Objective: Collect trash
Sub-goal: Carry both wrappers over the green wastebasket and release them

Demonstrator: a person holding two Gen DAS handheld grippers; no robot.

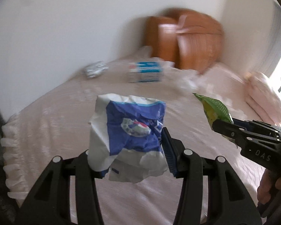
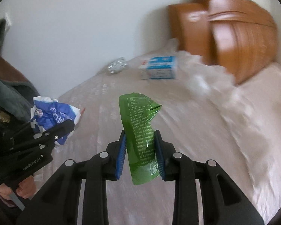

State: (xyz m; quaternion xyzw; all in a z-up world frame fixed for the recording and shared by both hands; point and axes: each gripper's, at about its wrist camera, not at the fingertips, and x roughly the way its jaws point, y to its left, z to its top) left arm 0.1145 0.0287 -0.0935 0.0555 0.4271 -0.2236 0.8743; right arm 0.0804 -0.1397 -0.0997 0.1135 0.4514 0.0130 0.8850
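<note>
Left gripper (image 1: 129, 150) clamps crumpled blue-white wrapper (image 1: 133, 129); right gripper (image 2: 140, 153) clamps green foil pouch (image 2: 140, 131), long axis upright. Blue-white carton (image 2: 159, 68) lies ahead, nearer right gripper.

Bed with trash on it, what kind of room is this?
Most likely a bedroom. A bed with a pale pink cover fills the view, a pillow lies at its far end, and a curved wooden headboard stands against the white wall.

Wooden headboard (image 1: 185, 39) and blue carton (image 1: 146, 72) are motion-blurred.
</note>
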